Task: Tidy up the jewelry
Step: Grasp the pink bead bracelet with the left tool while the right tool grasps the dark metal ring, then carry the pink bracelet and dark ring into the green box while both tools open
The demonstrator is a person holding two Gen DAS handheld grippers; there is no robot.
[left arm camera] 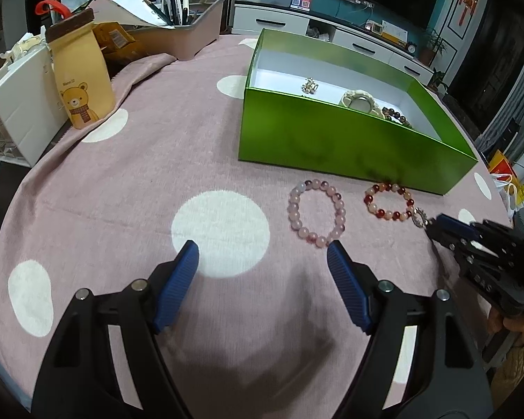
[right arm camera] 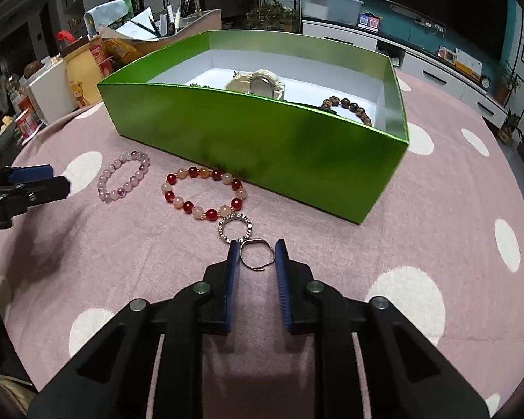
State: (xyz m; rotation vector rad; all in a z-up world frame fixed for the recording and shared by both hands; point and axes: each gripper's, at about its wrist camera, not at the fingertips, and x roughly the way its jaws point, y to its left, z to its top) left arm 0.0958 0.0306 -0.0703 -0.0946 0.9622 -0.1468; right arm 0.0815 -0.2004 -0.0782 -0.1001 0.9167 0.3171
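Note:
A green box (left arm camera: 332,132) (right arm camera: 262,139) holds a cream watch (right arm camera: 258,82), a brown bead bracelet (right arm camera: 349,104) and a gold trinket (left arm camera: 310,86). On the pink cloth before it lie a pink bead bracelet (left arm camera: 316,213) (right arm camera: 124,176), a red-and-peach bead bracelet (left arm camera: 389,200) (right arm camera: 204,192), a studded silver ring (right arm camera: 235,227) (left arm camera: 420,217) and a thin metal ring (right arm camera: 256,253). My right gripper (right arm camera: 255,251) (left arm camera: 436,225) is partly open, its fingers around the thin ring on the cloth. My left gripper (left arm camera: 262,255) (right arm camera: 57,176) is open and empty, just short of the pink bracelet.
A yellow bear pouch (left arm camera: 80,80), a white drawer unit (left arm camera: 21,104) and a pink organizer tray with pens (left arm camera: 188,28) stand at the table's far left. The cloth (left arm camera: 192,132) has white dots. A TV cabinet is beyond the table.

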